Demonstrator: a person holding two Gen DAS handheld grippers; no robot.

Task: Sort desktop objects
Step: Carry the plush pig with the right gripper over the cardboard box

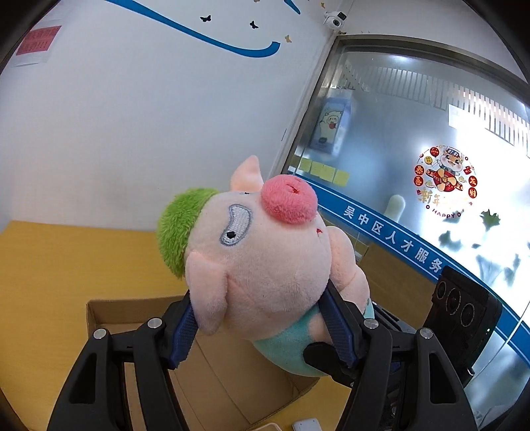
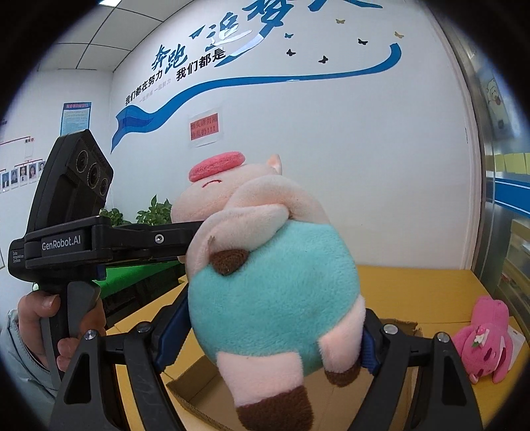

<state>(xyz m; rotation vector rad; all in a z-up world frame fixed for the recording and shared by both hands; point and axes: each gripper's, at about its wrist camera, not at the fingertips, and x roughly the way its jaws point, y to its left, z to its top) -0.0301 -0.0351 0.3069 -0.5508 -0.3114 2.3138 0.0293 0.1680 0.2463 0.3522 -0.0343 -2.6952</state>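
Left gripper (image 1: 261, 326) and right gripper (image 2: 265, 335) both clamp plush pig (image 1: 265, 252); cardboard box (image 1: 232, 391) directly beneath.

white wall (image 1: 116, 132), glass partition (image 1: 397, 116), security camera (image 1: 335, 19), potted plants (image 2: 155, 212)

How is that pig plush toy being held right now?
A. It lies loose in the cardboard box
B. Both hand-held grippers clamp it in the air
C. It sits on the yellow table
B: the left hand-held gripper squeezes the pig plush at the head, the right hand-held gripper clamps its teal belly above the cardboard box.
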